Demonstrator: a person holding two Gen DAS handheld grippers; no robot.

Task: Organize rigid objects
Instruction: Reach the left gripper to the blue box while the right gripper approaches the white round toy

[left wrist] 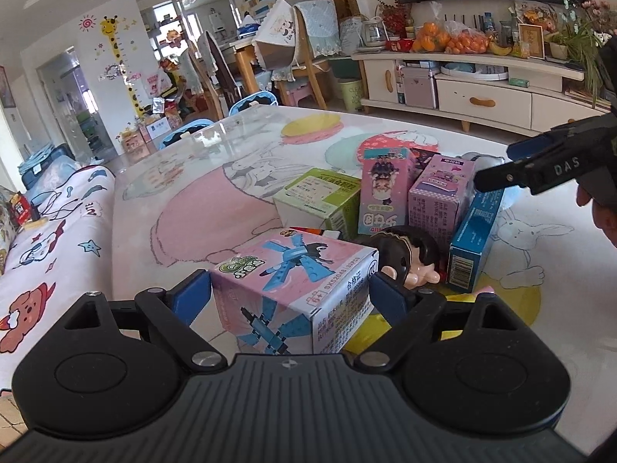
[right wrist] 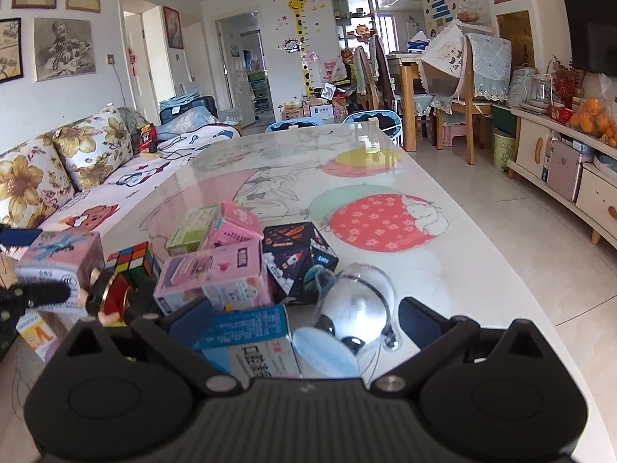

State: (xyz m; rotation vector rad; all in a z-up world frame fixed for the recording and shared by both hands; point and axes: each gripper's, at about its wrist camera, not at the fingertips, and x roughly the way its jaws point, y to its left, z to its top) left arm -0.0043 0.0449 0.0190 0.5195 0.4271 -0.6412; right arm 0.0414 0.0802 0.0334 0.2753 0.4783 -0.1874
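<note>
My left gripper [left wrist: 291, 293] is shut on a pink toy box with a blue plane print [left wrist: 293, 281], held just above the table [left wrist: 231, 162]; the same box [right wrist: 58, 266] shows at the left edge of the right wrist view. Behind it lie a dark-haired doll figure [left wrist: 408, 254], a green box [left wrist: 320, 196], a tall pink box [left wrist: 381, 189], a purple-pink box [left wrist: 439, 193] and a blue box [left wrist: 474, 239]. My right gripper [right wrist: 306, 316] is open over the blue box [right wrist: 246, 332] and a clear capsule holding a panda toy [right wrist: 358, 301]. It enters the left wrist view as the right gripper [left wrist: 501, 166].
A Rubik's cube [right wrist: 133, 260], a dark space-print box [right wrist: 300, 266] and a yellow-white box [right wrist: 34, 332] sit in the same pile. A patterned sofa [left wrist: 50, 250] runs along the table's left side. A TV cabinet [left wrist: 482, 96] and dining chairs [right wrist: 474, 88] stand beyond the tiled floor.
</note>
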